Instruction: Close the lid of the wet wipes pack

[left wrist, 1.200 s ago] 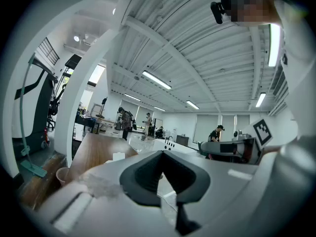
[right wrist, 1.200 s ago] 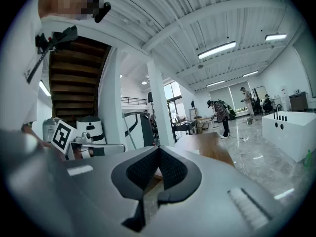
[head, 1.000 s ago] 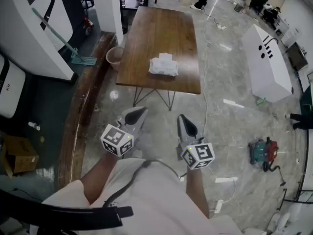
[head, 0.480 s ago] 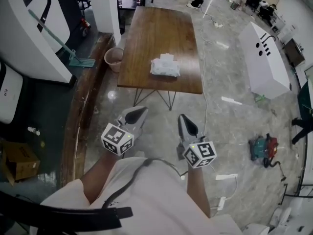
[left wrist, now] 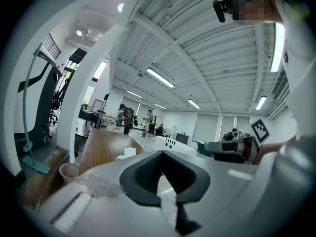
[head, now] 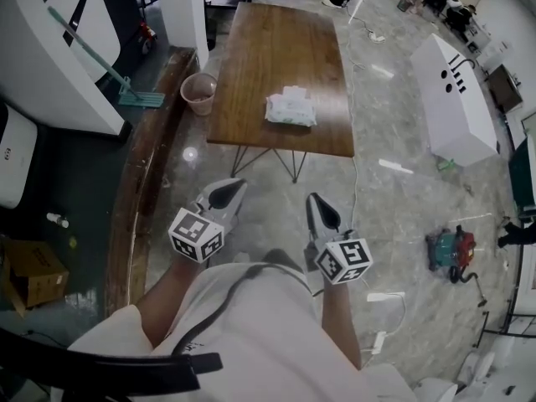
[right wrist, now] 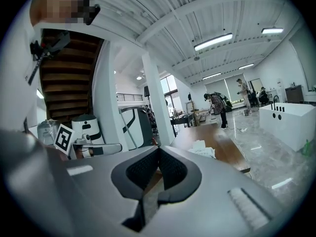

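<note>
The wet wipes pack [head: 291, 110] is white and lies on the near half of a long wooden table [head: 260, 65], a few steps ahead of me. Its lid seems to stand up, though it is too small to tell for sure. My left gripper [head: 241, 184] and right gripper [head: 312, 198] are held side by side close to my body, well short of the table, and point toward it. Both are shut with nothing between the jaws. The pack shows small past the left gripper [left wrist: 163, 152] as a white lump [left wrist: 129, 152], and past the right gripper [right wrist: 159, 148] as a white heap [right wrist: 202, 148].
A pink bin [head: 199, 93] stands by the table's left legs, with a green broom [head: 134, 97] beside it. A raised wooden ledge [head: 142, 199] runs along the left. On the right are a white block [head: 456, 99] and a red and teal tool [head: 452, 254] on the floor. People stand far behind the table.
The table and pack have shifted a little right in the head view and look slightly nearer. Both grippers have kept their place before my body, still shut.
</note>
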Demonstrator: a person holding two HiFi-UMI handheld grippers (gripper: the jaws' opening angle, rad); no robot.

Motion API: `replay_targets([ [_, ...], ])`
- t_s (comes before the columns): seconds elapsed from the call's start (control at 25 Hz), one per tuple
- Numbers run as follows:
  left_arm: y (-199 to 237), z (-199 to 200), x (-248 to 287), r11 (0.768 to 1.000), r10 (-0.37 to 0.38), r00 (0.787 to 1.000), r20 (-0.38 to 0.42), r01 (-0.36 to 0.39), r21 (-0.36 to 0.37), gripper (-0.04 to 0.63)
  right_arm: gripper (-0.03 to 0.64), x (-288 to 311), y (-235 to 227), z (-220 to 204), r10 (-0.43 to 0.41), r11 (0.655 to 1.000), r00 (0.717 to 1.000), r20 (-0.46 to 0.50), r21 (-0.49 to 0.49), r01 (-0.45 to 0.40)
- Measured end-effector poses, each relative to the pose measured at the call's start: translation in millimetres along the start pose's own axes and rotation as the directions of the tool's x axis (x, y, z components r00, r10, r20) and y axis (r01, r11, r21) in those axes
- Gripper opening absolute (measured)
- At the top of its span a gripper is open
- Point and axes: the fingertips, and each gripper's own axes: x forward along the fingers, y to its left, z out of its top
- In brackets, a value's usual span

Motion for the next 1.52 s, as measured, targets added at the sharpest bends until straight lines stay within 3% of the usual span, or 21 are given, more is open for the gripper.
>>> replay_targets([
  [0.6,38.4,-8.1,34.4,0.998,0.067,0.998,-0.020,-0.067,-0.017,0.005,0.008,61.7,-36.1,-0.4,0.068,0.998,0.997,-0.042,0.007,-0.068],
  [1.24,88.5,20.3,190.5,0.981,0.190,0.981,-0.042,-0.191,-0.023,0.005,0.007,164.1,-182.0,47.6,0.185,0.983,0.979,-0.084,0.016,-0.185],
  [1.52,105.4,35.4,252.7,0.968,0.250,0.968,-0.034,-0.250,-0.009,0.005,0.008,204.6,-234.1,61.0,0.272,0.962,0.955,-0.121,0.017,-0.272],
])
